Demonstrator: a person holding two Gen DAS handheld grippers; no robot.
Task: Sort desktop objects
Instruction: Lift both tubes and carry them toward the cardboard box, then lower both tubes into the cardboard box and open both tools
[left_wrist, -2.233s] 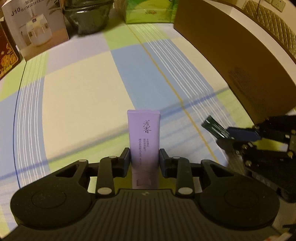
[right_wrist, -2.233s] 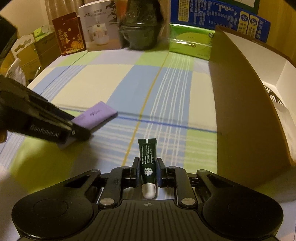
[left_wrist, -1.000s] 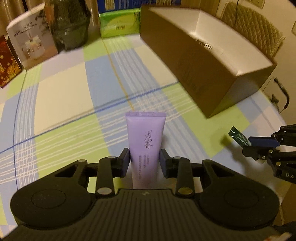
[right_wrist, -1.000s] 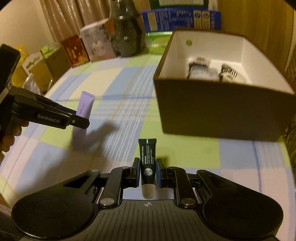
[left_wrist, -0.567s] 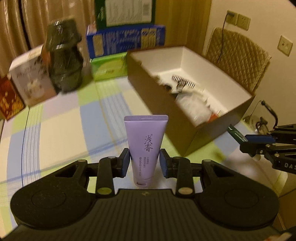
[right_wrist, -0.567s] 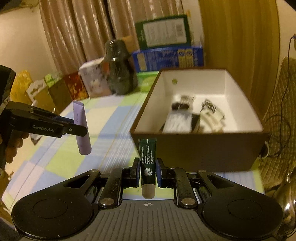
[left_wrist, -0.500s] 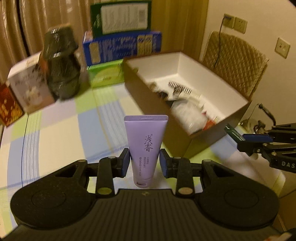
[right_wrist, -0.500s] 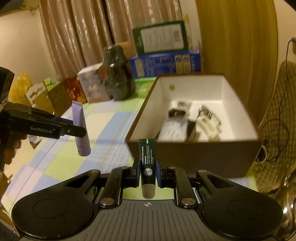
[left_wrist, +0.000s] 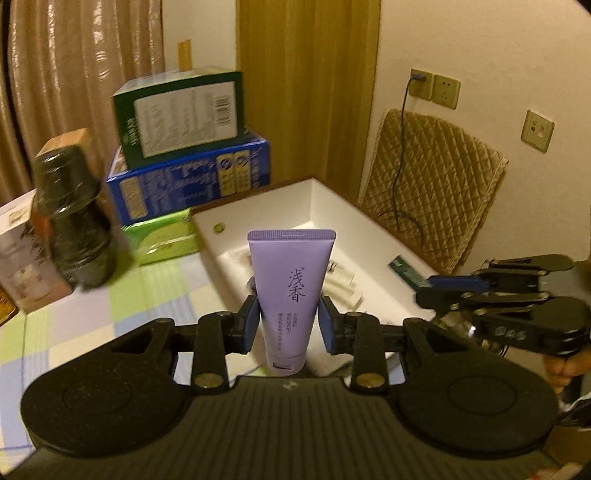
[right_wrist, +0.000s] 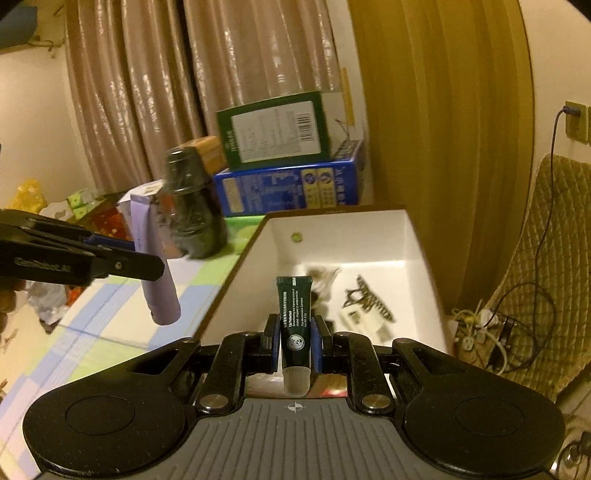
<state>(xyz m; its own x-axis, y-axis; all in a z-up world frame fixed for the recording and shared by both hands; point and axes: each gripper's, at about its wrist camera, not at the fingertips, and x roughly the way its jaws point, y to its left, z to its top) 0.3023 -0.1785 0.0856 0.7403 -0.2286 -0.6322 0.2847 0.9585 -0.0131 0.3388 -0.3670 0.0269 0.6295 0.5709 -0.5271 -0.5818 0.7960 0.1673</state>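
Observation:
My left gripper (left_wrist: 289, 325) is shut on a purple tube (left_wrist: 291, 280), which stands upright with its cap toward the camera. The right gripper (right_wrist: 293, 343) is shut on a small dark green tube (right_wrist: 294, 317). Both are in the air at the near edge of an open brown box with a white inside (right_wrist: 369, 243). In the left wrist view the right gripper (left_wrist: 436, 288) reaches in from the right with the green tube (left_wrist: 404, 271) over the box (left_wrist: 317, 206). In the right wrist view the left gripper (right_wrist: 144, 264) holds the purple tube (right_wrist: 155, 266) left of the box.
Inside the box lie a patterned hair clip (right_wrist: 369, 301) and several small white items. Behind it stand a green carton (left_wrist: 181, 110) on a blue carton (left_wrist: 188, 184), a green tissue pack (left_wrist: 162, 240) and a dark wrapped jar (left_wrist: 70, 214). A checked cloth (left_wrist: 110, 306) covers the table; a quilted chair (left_wrist: 432, 188) stands right.
Both grippers have risen off the checked cloth and moved toward the box with their tubes. The views have tilted up, so the box's inside, the cartons and the wall now show.

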